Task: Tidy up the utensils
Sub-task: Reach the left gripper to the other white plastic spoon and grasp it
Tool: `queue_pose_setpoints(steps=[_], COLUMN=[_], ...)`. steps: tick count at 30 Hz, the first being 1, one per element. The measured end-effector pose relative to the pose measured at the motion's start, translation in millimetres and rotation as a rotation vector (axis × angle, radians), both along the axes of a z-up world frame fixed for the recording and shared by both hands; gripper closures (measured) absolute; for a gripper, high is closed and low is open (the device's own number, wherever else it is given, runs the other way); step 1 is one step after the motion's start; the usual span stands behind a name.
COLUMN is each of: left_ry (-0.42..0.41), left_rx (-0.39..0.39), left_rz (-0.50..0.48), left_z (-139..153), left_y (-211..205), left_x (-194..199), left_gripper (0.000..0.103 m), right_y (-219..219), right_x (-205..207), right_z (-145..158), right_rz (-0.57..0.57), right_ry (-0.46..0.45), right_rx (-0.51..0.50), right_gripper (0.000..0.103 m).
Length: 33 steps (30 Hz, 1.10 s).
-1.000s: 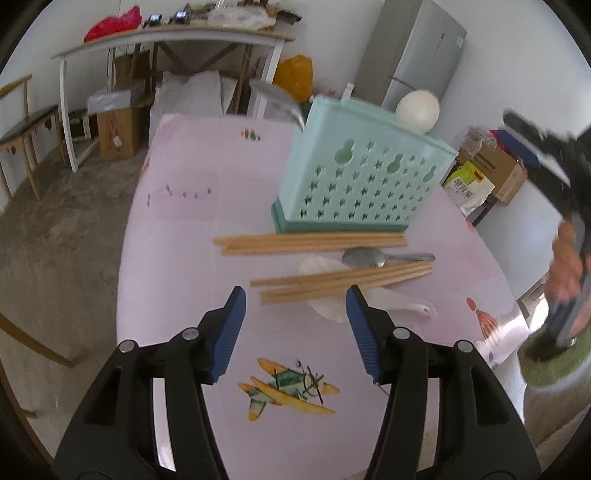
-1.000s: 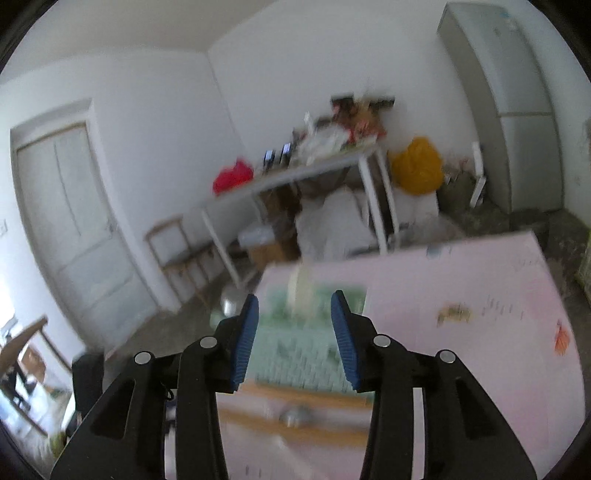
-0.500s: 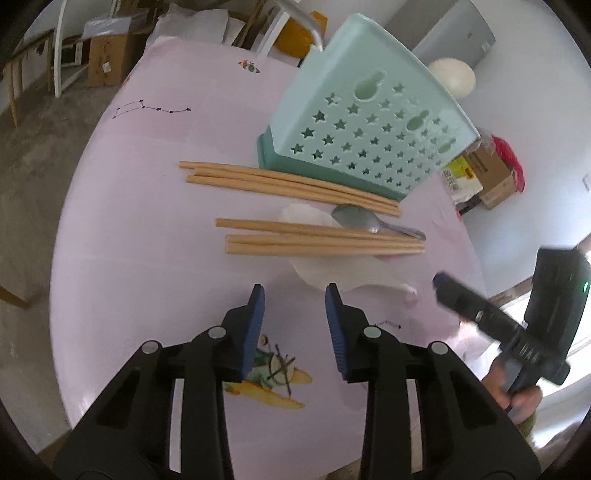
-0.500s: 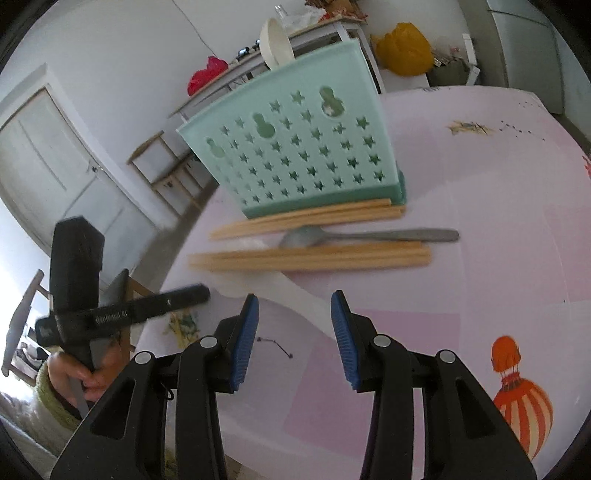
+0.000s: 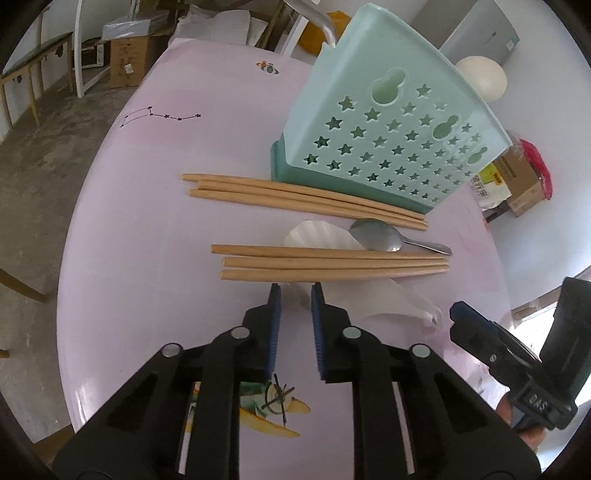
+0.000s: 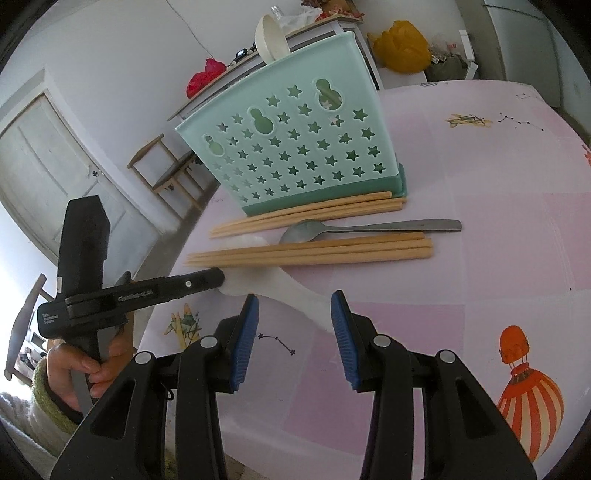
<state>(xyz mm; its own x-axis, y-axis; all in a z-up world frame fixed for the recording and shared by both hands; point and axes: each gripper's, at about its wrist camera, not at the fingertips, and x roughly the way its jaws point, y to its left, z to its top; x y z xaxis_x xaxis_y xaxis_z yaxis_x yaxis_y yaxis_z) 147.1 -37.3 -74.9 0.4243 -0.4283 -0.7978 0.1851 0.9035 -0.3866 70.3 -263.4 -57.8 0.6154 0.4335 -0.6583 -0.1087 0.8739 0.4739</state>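
Observation:
A mint star-pierced holder (image 5: 388, 140) (image 6: 295, 147) stands on the pink table. Three wooden chopsticks (image 5: 306, 197) lie against its base. Three more (image 5: 332, 264) (image 6: 314, 249) lie nearer, across a white spoon (image 5: 369, 299) (image 6: 280, 284). A metal spoon (image 5: 380, 238) (image 6: 369, 225) lies between the two groups. My left gripper (image 5: 295, 290) (image 6: 218, 277) points down at the white spoon's bowl edge, just short of the near chopsticks. Its jaws are closing, with the white rim between them and a gap still showing. My right gripper (image 6: 295, 299) (image 5: 458, 314) is open, with the spoon's handle just past its tips.
A white ladle (image 5: 480, 79) (image 6: 271, 37) and a metal one (image 5: 325, 18) stick out of the holder. The pink table (image 5: 129, 221) drops off close on the left. A hand (image 6: 81, 369) holds the left gripper. Boxes, a chair and a fridge stand beyond.
My left gripper's jaws have narrowed steadily while it dropped toward the white spoon and near chopsticks. The right gripper swung down from the room to the table, then held still.

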Motion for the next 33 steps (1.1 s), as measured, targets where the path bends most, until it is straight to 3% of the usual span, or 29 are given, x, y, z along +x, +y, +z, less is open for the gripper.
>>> queue_pose_setpoints(steps=[11, 16, 33], left_ry=[0.007, 0.017, 0.165], left_rx=[-0.019, -0.037, -0.074], left_rz=[0.069, 0.103, 0.203], left_z=[-1, -1, 0], left_y=[-8, -4, 41], left_x=[12, 13, -57], left_gripper=[0.09, 0.096, 0.097], right_y=[0, -4, -7], right_x=[-7, -10, -13], right_z=[0, 0, 3], right_rz=[-0.002, -0.011, -0.007], right_ry=[-0.011, -0.012, -0.035], right_rx=[0.022, 0.042, 0.069], right_gripper=[0.063, 0.063, 0.063])
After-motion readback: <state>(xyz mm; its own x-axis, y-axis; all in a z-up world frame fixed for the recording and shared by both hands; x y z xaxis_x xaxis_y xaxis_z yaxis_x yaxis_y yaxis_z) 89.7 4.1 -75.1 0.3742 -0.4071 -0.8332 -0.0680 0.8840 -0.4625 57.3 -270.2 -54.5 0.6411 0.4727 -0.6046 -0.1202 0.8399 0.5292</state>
